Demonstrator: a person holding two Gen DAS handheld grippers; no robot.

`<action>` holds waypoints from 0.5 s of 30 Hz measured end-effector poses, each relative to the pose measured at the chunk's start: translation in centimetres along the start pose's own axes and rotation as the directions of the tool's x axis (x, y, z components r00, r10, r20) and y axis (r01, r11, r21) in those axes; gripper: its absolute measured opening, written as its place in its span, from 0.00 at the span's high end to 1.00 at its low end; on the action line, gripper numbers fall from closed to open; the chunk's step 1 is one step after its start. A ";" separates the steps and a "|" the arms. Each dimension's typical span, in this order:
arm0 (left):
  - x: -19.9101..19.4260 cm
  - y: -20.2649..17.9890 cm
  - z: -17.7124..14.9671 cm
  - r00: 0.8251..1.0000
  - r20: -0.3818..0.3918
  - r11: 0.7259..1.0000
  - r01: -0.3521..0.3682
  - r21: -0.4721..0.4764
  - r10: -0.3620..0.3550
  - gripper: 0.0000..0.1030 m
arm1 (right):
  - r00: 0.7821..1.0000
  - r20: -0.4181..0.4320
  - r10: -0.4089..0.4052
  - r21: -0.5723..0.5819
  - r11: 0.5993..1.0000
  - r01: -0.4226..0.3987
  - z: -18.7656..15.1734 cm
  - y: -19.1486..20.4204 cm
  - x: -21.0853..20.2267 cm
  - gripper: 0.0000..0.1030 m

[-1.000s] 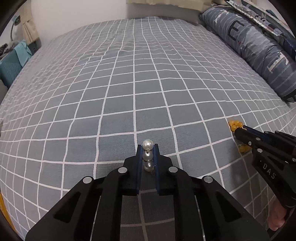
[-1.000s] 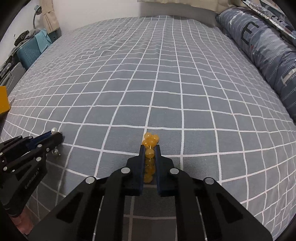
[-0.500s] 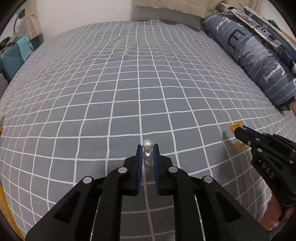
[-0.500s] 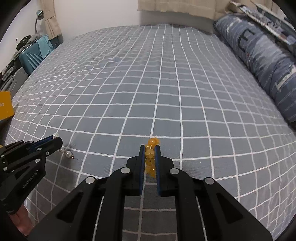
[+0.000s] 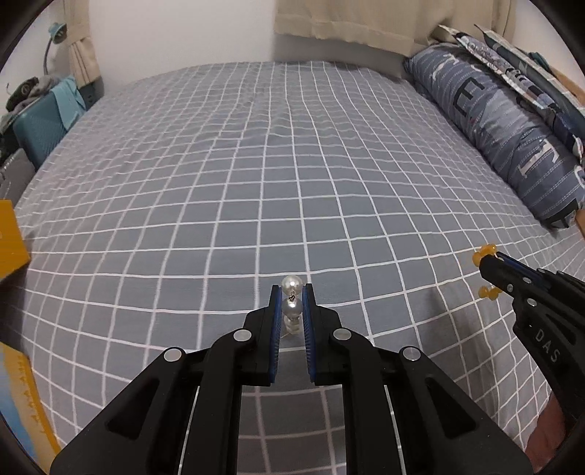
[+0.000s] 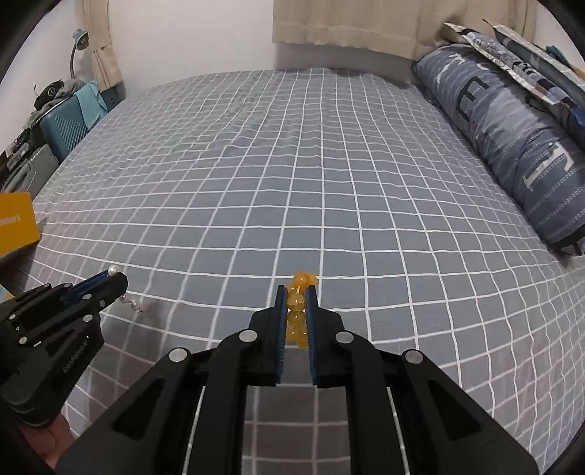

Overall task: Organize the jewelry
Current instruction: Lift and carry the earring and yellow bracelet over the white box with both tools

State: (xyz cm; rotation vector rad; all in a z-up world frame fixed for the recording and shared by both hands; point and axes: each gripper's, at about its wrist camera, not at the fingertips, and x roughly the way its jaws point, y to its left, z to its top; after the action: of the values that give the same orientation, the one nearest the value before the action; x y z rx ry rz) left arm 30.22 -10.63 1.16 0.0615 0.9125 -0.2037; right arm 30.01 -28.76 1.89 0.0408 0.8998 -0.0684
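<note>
My left gripper [image 5: 291, 292] is shut on a white pearl bead piece [image 5: 291, 307] and holds it above the grey checked bedspread [image 5: 274, 182]. In the right wrist view the left gripper [image 6: 119, 279] shows at the left with pearls [image 6: 132, 303] hanging under its tip. My right gripper [image 6: 297, 290] is shut on an amber bead bracelet [image 6: 296, 314], also lifted off the bed. In the left wrist view the right gripper [image 5: 488, 261] shows at the right with amber beads [image 5: 488, 292] dangling below it.
A blue patterned bolster pillow [image 5: 501, 128] lies along the right edge of the bed. A yellow box [image 6: 16, 223] sits at the left edge. A teal suitcase [image 6: 67, 126] stands beside the bed at far left. Beige curtains [image 6: 347, 25] hang behind.
Both grippers have risen from the bedspread with their beads; the view now shows more of the room and the far wall. The beads hang free of the bed.
</note>
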 end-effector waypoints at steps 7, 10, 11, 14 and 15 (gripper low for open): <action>-3.6 2.0 -0.2 1.000 0.024 0.999 -0.006 -0.032 0.007 0.90 | 1.000 0.006 0.010 0.017 1.000 -0.010 -0.1 2.0 -3.2 0.91; -5.5 3.0 -0.5 0.999 0.038 0.999 0.007 -0.039 -0.005 0.90 | 1.000 0.013 0.018 0.015 1.000 -0.019 -0.4 2.9 -4.5 0.91; -6.0 3.3 -0.7 0.999 0.043 0.999 0.010 -0.041 -0.008 0.90 | 1.000 0.011 0.018 0.016 1.000 -0.019 -0.6 3.2 -4.8 0.91; -7.9 4.3 -1.3 0.999 0.049 0.999 0.004 -0.047 -0.002 0.90 | 0.999 0.021 0.040 0.020 0.999 -0.040 -1.1 4.5 -6.3 0.91; -8.5 4.7 -1.6 0.999 0.049 0.999 0.003 -0.048 0.000 0.90 | 0.999 0.026 0.041 0.018 0.999 -0.041 -1.3 4.8 -6.7 0.91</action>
State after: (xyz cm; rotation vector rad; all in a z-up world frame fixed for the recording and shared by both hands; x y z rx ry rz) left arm 24.88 -4.58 6.72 0.0109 0.8682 -0.1835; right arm 25.25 -23.60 6.39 0.0760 0.8724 -0.0389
